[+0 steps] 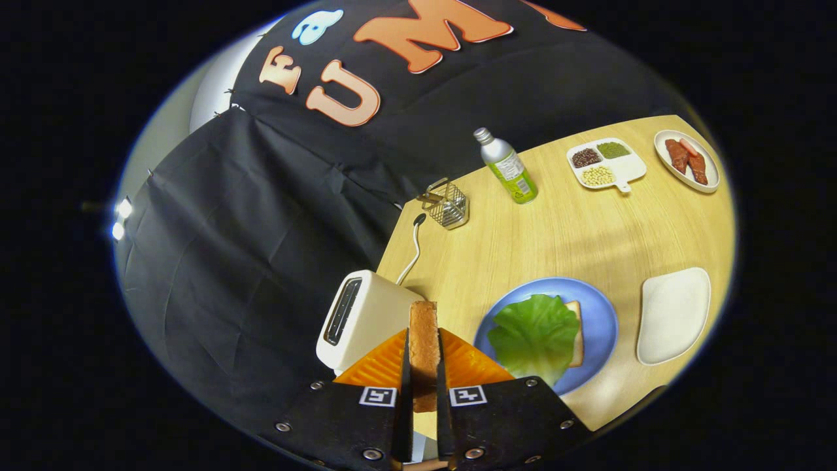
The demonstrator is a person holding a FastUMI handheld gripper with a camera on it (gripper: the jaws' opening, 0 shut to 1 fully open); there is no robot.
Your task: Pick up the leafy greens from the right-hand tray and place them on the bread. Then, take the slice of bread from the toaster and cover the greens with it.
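We judge the second step is in hand: the greens (535, 333) already lie on the bread (577, 332) on the blue plate (601, 320), right of the toaster (363, 317). Our gripper (424, 366) pinches the toast slice (424, 347) edge-on, both fingers pressed on it. Next we must carry it right and lay it flat over the greens. The wooden table (575, 229) also bears an empty white tray (673, 314) at right, and farther off a bottle (509, 168), a wire basket (447, 204), a sectioned dish (605, 165) and a sausage plate (686, 160).
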